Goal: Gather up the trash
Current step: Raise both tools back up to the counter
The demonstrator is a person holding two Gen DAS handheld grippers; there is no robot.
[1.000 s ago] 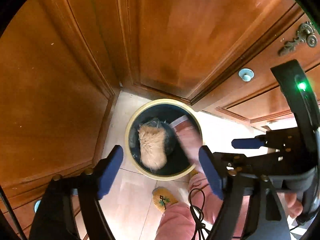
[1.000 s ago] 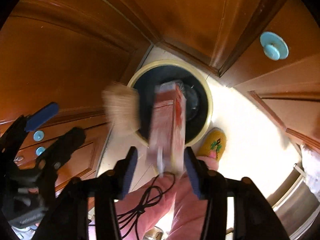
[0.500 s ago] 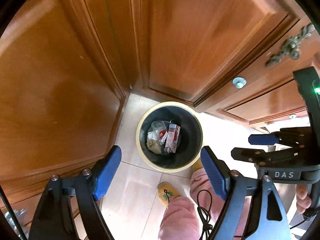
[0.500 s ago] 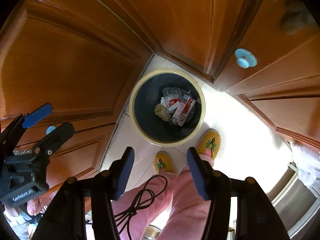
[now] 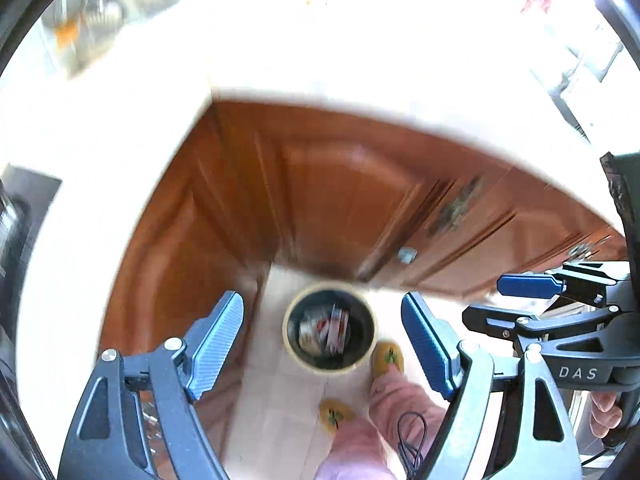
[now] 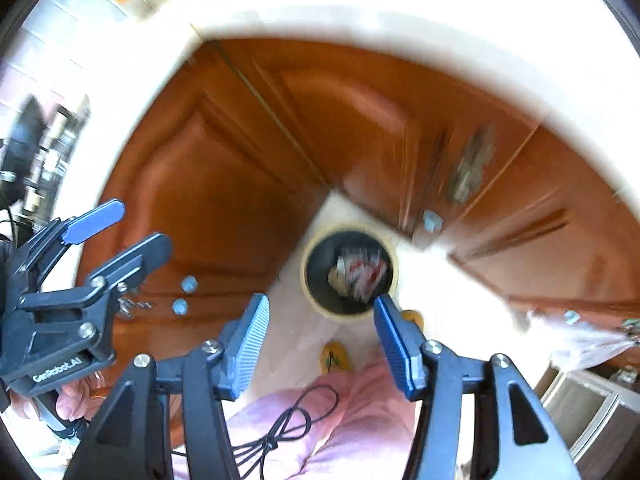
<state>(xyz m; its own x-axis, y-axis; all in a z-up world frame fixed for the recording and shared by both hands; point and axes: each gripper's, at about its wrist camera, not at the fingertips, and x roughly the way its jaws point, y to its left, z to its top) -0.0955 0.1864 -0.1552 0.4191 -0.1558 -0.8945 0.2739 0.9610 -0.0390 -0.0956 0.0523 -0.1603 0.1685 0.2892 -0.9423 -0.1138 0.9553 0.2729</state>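
A round cream-rimmed trash bin [image 5: 294, 350] [image 6: 308, 288] with a black liner stands on the tiled floor in the corner of the wooden cabinets, far below both grippers. Inside lie a red-and-white carton [image 5: 338, 330] [image 6: 368, 274] and pale crumpled trash [image 5: 310, 330] [image 6: 340, 276]. My left gripper [image 5: 322, 344] is open, with nothing between its blue pads. My right gripper [image 6: 320, 338] is open and empty too. Each gripper shows at the edge of the other's view: the right one [image 5: 532, 300], the left one [image 6: 116, 232].
Brown wooden cabinet doors [image 5: 320, 184] [image 6: 224, 184] wrap around the bin under a bright white countertop [image 5: 320, 48] [image 6: 400, 8]. A person's pink trouser legs [image 5: 384, 404] [image 6: 340, 412] and yellow slippers [image 5: 388, 356] [image 6: 334, 356] stand beside the bin. A black cable [image 6: 288, 424] dangles.
The carton and the tan piece dropped into the bin a second ago. Both grippers have since risen well above it, so the bin looks smaller and the countertop has come into view.
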